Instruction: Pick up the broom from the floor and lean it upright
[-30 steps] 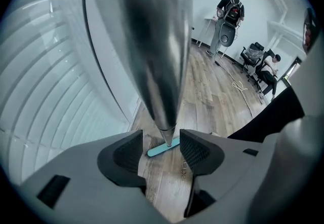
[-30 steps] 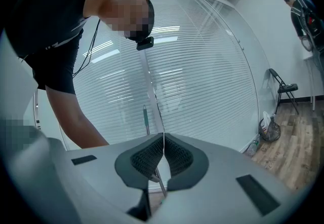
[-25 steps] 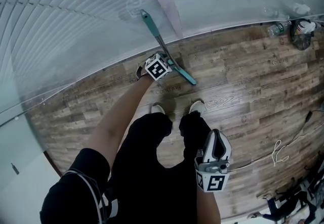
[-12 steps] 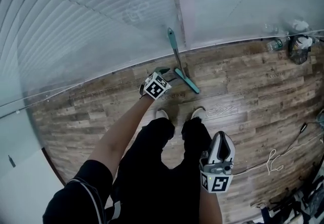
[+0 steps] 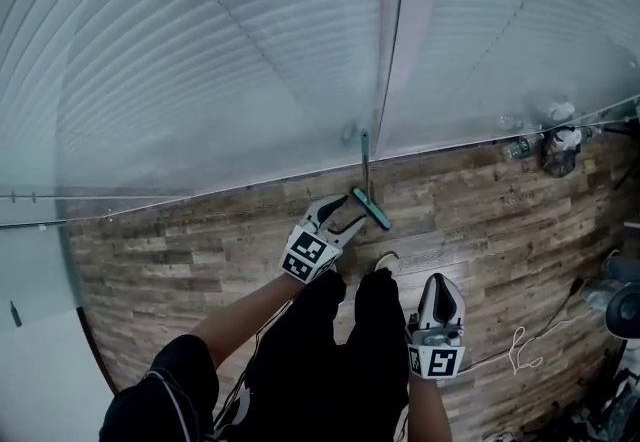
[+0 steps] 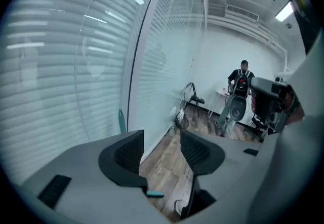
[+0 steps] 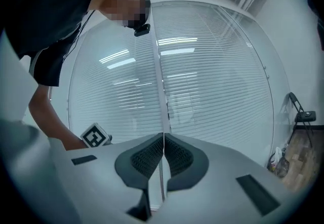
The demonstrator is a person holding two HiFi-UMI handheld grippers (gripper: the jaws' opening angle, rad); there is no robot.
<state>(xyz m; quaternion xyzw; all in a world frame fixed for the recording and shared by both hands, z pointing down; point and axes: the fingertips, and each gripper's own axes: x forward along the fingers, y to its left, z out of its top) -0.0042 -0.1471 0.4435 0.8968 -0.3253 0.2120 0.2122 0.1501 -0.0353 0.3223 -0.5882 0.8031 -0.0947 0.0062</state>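
The broom stands upright against the glass wall by the pink pillar (image 5: 415, 40). Its teal head (image 5: 371, 209) rests on the wood floor and its handle (image 5: 364, 162) runs up the glass. My left gripper (image 5: 343, 215) hangs just left of the head, open, with nothing between its fingers. In the left gripper view the gripper (image 6: 162, 148) shows a wide gap, the teal handle tip (image 6: 121, 121) lies to its left and a teal bit of the head (image 6: 154, 194) shows below. My right gripper (image 5: 440, 302) is low at my right side, shut and empty, its pads (image 7: 152, 157) together.
Bottles and a dark bag (image 5: 553, 145) lie by the wall at the right. A thin cable (image 5: 528, 342) trails over the floor at the lower right. My shoe (image 5: 388, 259) is just below the broom head. A folding chair (image 6: 195, 99) and a person stand further back.
My left gripper has come away from the broom handle and risen, jaws wide. The broom stays leaning on the glass. The right gripper has risen a little, still shut.
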